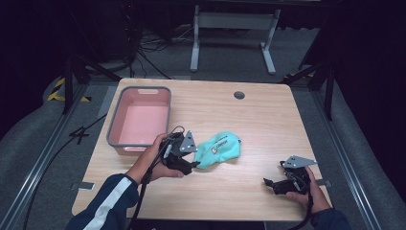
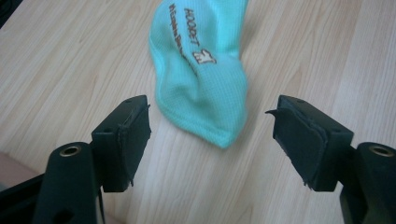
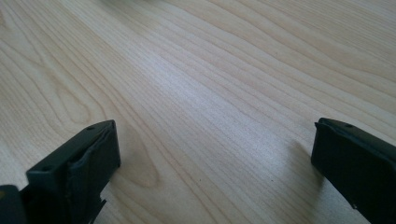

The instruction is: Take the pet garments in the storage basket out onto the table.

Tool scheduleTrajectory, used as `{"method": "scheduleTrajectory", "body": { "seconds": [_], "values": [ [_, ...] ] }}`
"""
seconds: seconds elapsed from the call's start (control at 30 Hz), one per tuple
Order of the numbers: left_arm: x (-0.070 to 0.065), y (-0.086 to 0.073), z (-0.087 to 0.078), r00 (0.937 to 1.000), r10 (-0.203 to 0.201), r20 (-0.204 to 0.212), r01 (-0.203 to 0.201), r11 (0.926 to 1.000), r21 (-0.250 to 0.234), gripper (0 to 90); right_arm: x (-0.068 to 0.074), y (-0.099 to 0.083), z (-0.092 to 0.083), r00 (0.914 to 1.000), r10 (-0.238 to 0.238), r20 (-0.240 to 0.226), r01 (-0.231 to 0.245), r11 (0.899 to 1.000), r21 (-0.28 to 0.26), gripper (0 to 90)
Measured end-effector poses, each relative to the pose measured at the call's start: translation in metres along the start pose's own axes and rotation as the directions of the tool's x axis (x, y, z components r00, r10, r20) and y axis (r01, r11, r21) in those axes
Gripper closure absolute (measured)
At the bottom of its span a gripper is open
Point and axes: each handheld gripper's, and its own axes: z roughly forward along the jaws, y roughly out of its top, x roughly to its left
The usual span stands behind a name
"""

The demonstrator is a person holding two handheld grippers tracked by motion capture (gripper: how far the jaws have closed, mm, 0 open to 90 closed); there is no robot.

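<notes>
- Mint-green knitted sock [image 2: 201, 79] lies on the pale wooden tabletop [image 1: 268, 124], just right of the pink plastic bin [image 1: 140, 120].
- My left tool [image 2: 210, 128] gapes, jaws either side of its toe, untouched.
- My right tool [image 3: 215, 158] rests spread wide, well apart.

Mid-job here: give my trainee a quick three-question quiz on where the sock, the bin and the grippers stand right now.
1. True or false: the left gripper has clamped the sock.
2. What lies in the bin? A) the sock B) nothing C) a cup
3. Which gripper is nearer the sock?

Key: 1. False; its jaws stand open, the sock's tip ahead of them. 2. B. 3. The left; the right gripper rests open, apart on the table.
</notes>
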Motion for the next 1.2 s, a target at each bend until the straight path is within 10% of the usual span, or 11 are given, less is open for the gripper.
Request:
{"method": "scheduleTrajectory", "body": {
  "seconds": [1.2],
  "values": [
    [0.003, -0.110, -0.048, 0.9963, -0.069, -0.050, 0.073, 0.9933, 0.090, 25.7, 0.000, 0.000, 0.000, 1.0000, 0.000, 0.000, 0.000, 1.000, 0.000, 1.4]
  ]
}}
